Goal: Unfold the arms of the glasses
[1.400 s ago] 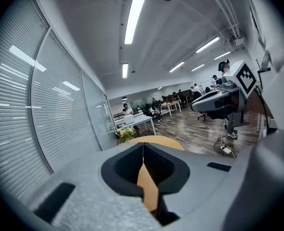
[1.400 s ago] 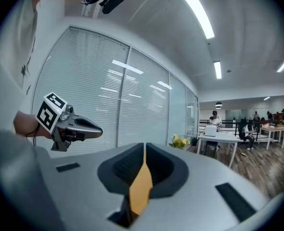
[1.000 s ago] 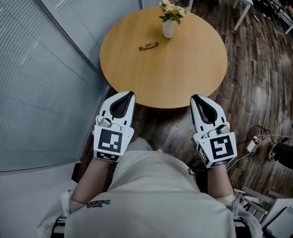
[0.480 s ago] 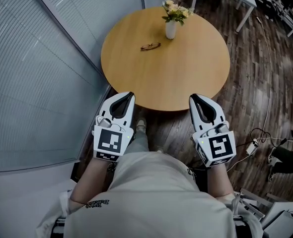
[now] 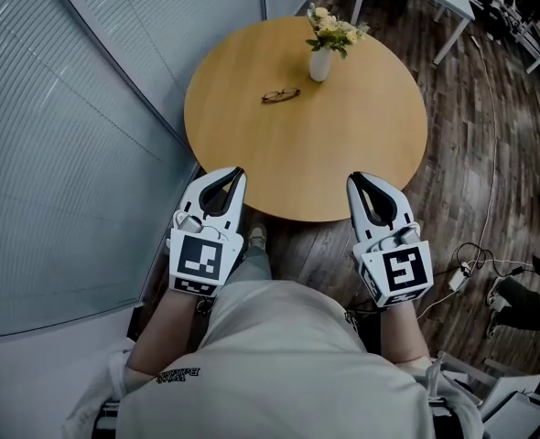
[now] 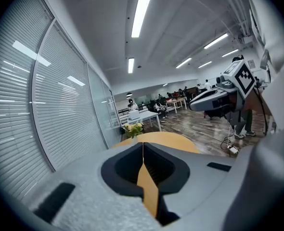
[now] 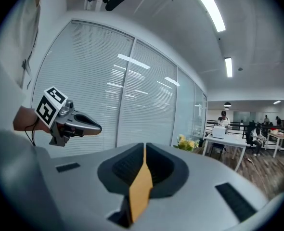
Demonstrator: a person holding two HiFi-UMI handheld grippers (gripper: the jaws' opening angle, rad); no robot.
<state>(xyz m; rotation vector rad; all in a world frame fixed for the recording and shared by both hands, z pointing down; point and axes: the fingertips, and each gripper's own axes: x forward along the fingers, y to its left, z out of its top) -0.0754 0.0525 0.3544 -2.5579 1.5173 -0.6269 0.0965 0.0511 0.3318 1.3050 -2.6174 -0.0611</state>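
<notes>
The glasses (image 5: 280,94) lie toward the bench's (image 5: 343,172) far left edge, near the vase (image 5: 320,63). Left claw (image 5: 234,174) and right claw (image 5: 353,180) hang clenched and empty by the near edge. The glasses are probably light and hinge-fragile: pinch the frame front, then ease each arm out.

My tongs and clothing.
White shells on my left gripper (image 5: 239,172) and right gripper (image 5: 353,178), black jaw linings, black-and-white marker cubes (image 5: 199,260); pale shirt (image 5: 279,355).

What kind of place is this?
Probably an office: glass walls with blinds, desks with people under strip lights, and a round meeting table.
</notes>
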